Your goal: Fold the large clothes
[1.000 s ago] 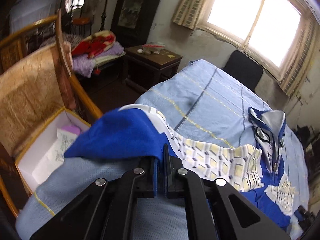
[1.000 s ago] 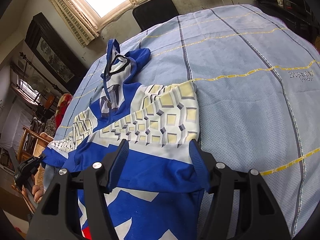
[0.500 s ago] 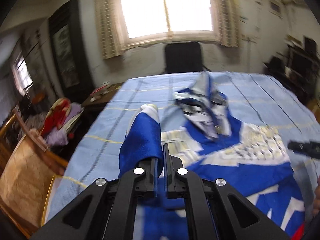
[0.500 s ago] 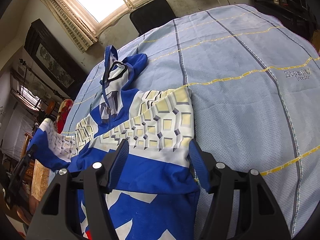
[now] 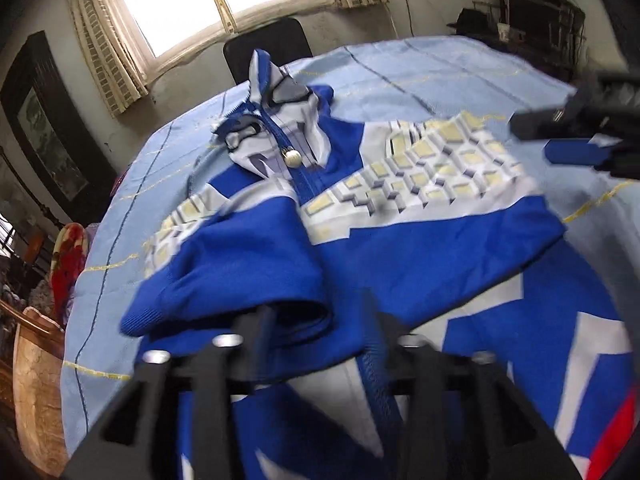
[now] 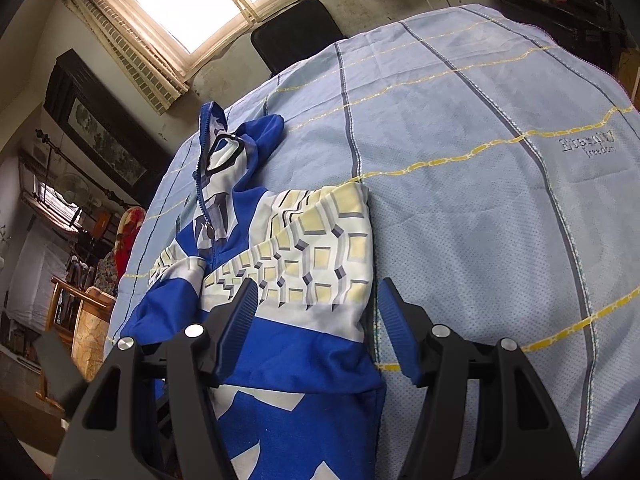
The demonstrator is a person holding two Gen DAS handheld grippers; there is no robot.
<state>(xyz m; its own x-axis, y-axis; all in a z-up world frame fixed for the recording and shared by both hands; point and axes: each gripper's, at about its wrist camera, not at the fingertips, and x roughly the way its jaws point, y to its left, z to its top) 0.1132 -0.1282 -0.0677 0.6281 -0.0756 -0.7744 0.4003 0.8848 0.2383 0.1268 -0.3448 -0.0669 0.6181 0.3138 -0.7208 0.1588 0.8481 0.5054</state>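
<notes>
A blue, white and yellow patterned zip hoodie (image 5: pixel 420 240) lies front up on the light blue bedsheet (image 5: pixel 440 80), hood toward the window. Its left sleeve (image 5: pixel 240 276) is folded in over the body, cuff near the zipper. My left gripper (image 5: pixel 316 320) is open right behind that blue cuff, no longer clamping it. My right gripper (image 6: pixel 316 320) is open and empty, hovering over the folded right sleeve (image 6: pixel 316 248) at the hoodie's right edge; it also shows in the left wrist view (image 5: pixel 576 136). The hoodie's hem is hidden below both views.
A black chair (image 6: pixel 296 40) stands beyond the bed under the window. A wooden armchair (image 5: pixel 36 380) and a red patterned blanket (image 5: pixel 66 264) are off the bed's left side. Dark shelving with clutter (image 5: pixel 540 8) is at the far right. Bare bedsheet (image 6: pixel 500 160) spreads right of the hoodie.
My left gripper swung the left sleeve from the bed's left edge in over the hoodie body, then opened and let the cuff go. My right gripper stayed open, almost still.
</notes>
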